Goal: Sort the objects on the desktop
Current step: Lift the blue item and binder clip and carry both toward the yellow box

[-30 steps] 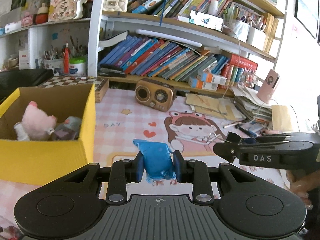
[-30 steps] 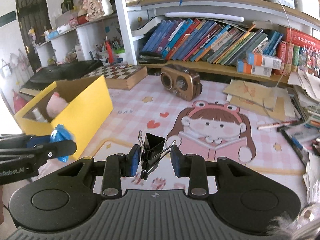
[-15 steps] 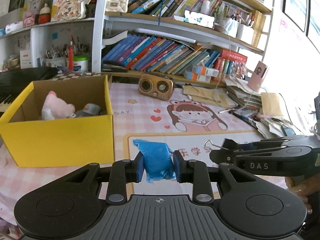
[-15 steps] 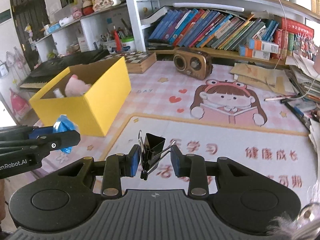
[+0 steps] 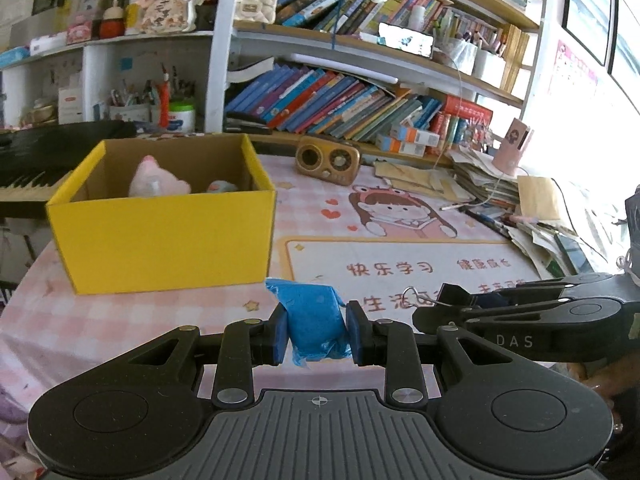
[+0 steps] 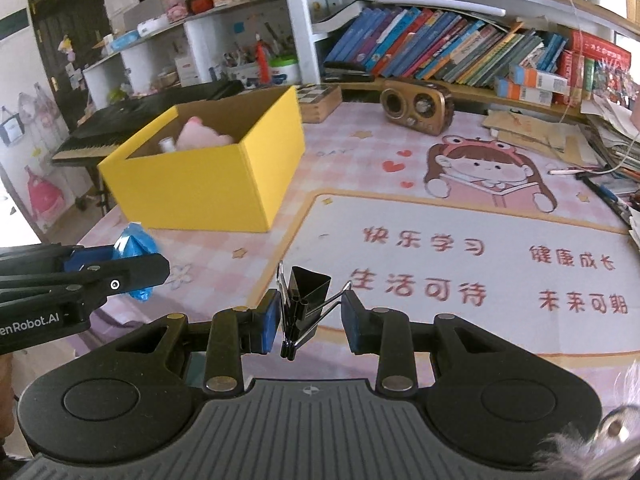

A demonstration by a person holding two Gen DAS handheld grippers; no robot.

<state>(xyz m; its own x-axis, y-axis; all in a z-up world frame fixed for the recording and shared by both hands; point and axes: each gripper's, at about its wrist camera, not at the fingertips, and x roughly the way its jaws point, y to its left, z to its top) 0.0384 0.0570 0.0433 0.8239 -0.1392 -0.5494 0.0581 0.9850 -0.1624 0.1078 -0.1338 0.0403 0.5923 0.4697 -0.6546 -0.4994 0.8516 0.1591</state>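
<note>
Two handheld grippers hang over a desk covered by a pink checked mat (image 6: pixel 460 216) printed with a cartoon girl reading a book. The left gripper (image 5: pixel 316 330) has its blue pads pressed tight against a crumpled blue packet (image 5: pixel 314 322), which sits squeezed between them and clear of the mat. To its right, just beside it, the right gripper (image 6: pixel 308 318) has its pads pressing on a black binder clip (image 6: pixel 306 298): the left pad lies against one wire handle and the right pad touches the tip of the other handle, which sticks out at a slant. The clip's black body points away from the camera and is also lifted off the mat.

Further off and to the left of both grippers stands an open yellow cardboard box (image 5: pixel 164 240) on the mat. Inside it lie a pink soft toy (image 5: pixel 154 182) and, to its right, a small grey-blue thing too small to make out. Beyond the box, at the far edge of the desk, sits a small brown radio (image 5: pixel 328 159). Behind that runs a shelf of leaning books (image 5: pixel 332 104). Loose papers (image 5: pixel 480 184) are piled at the far right of the desk, and a dark piano keyboard (image 6: pixel 132 124) stands to the far left behind the box.
</note>
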